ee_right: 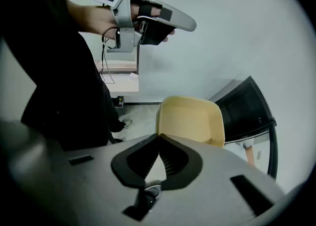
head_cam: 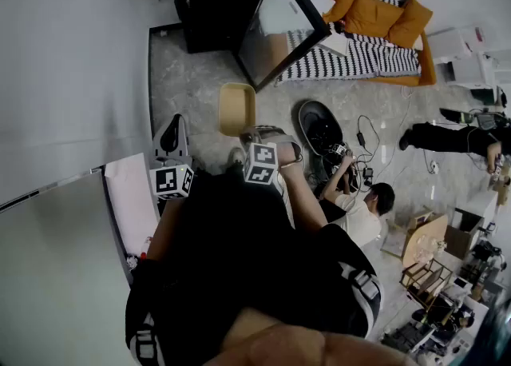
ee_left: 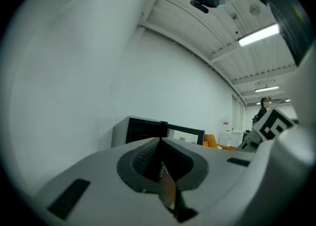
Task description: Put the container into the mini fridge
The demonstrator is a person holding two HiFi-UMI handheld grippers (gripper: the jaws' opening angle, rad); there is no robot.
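Note:
The pale yellow container hangs above the floor, in front of the black mini fridge. The fridge's glass door stands swung open. My right gripper is shut on the container's near rim. In the right gripper view the container rises just past the closed jaws, with the fridge to the right. My left gripper is held to the left with its jaws shut on nothing. It also shows in the right gripper view as the left gripper. The left gripper view shows the fridge ahead.
A white wall runs along the left. A white tabletop lies below my left gripper. A person sits on the floor by cables and a dark round object. An orange sofa and striped rug stand beyond the fridge door.

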